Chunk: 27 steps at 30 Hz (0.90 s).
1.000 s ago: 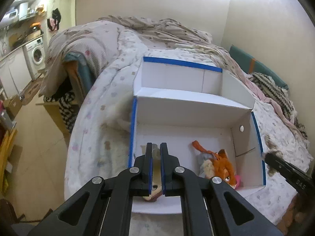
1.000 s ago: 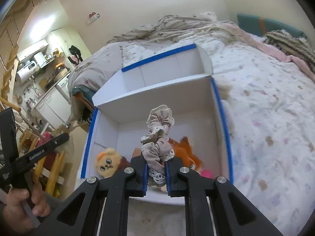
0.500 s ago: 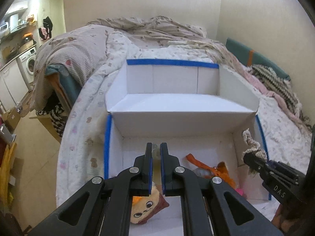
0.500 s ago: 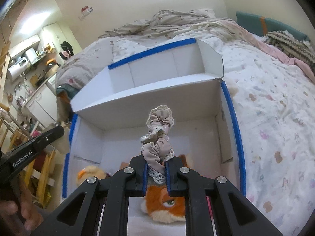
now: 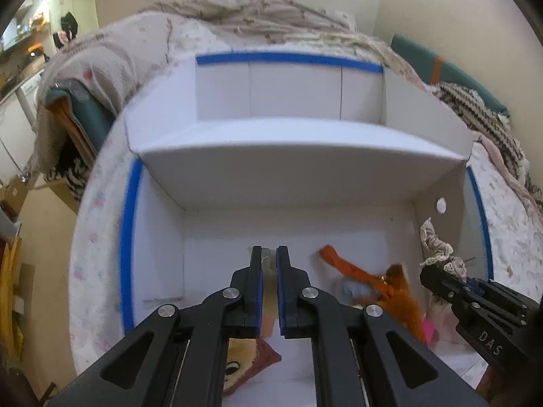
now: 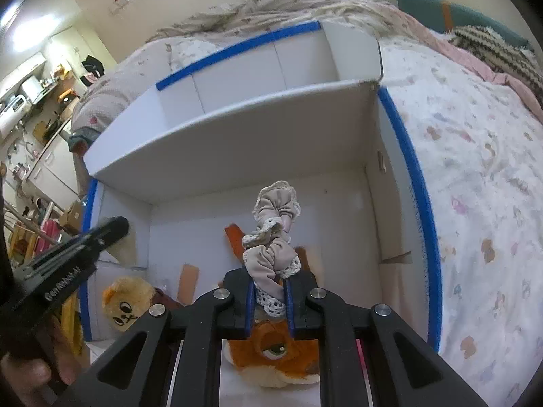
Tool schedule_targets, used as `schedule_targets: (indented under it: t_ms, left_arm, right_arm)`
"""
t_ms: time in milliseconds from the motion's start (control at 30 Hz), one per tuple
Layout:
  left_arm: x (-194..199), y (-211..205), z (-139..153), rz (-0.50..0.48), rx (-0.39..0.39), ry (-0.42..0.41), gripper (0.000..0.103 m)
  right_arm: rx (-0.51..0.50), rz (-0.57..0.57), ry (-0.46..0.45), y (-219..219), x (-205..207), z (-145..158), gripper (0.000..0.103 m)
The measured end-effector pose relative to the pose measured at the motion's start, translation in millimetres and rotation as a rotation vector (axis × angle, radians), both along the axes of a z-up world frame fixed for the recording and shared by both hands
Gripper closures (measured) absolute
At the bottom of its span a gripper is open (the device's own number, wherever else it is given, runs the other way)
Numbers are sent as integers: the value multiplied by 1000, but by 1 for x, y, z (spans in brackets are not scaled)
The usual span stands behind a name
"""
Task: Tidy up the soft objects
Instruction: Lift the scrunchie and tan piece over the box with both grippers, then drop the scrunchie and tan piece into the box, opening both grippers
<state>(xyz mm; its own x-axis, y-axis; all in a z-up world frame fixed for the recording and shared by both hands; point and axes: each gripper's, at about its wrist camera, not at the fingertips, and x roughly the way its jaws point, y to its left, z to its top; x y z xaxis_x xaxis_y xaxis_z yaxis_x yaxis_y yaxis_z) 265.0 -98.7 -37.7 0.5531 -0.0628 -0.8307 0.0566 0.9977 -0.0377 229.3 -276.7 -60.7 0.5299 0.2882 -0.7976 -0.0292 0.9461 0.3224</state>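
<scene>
A white box with blue tape edges (image 5: pixel 298 156) (image 6: pixel 237 135) lies on the bed, split into a near and a far compartment. My right gripper (image 6: pixel 269 274) is shut on a beige lace-trimmed scrunchie (image 6: pixel 271 234) and holds it over the near compartment; it also shows in the left wrist view (image 5: pixel 436 247). Below it lies an orange fox plush (image 6: pixel 275 352) (image 5: pixel 400 295). A yellow bear plush (image 6: pixel 124 302) (image 5: pixel 244 363) lies at the near left. My left gripper (image 5: pixel 268 254) is shut with nothing visible between its fingers, above the near compartment.
The far compartment (image 5: pixel 288 95) shows only white walls. The bed has a flowered quilt (image 6: pixel 475 169), rumpled blankets (image 5: pixel 254 10) at the back and a knitted striped throw (image 5: pixel 482 108) at right. A kitchen area (image 6: pixel 30 101) lies beyond the bed's left side.
Both grippers have moved forward and lower over the near compartment. The box looks larger in both views. The scrunchie stays held in the right gripper.
</scene>
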Motion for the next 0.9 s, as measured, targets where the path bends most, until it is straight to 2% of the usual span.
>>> schedule_targets:
  t_ms: [200,500,633,767,800,833,867,900]
  left_arm:
    - [4,-4,-17,4,26,40,96]
    - [0,0,-26,28,44,58,96]
    - [-3,1,-25,28,51,58,89]
    - [-7,2,-20,30,63,50,80]
    - [-8,3,-18,33,63,44,71]
    - [-9,4,-16,37,60,38,55]
    - [-10,5,-14,43,61,32,46]
    - [-12,6,-11,51,64,18,35]
  right_arm:
    - [-12,5,43,2,1,-8,87]
    - [8,4,34,0,0,-4,87]
    - [25,3,17,-2,-2,0,80]
    - [29,2,8,-3,-3,3,79]
    - [37,2,9,-3,-3,3,76]
    - [53,2,10,-4,-2,4,66]
    - [64,1,8,-4,-2,4,56]
    - [70,-4,0,-5,-3,6,29]
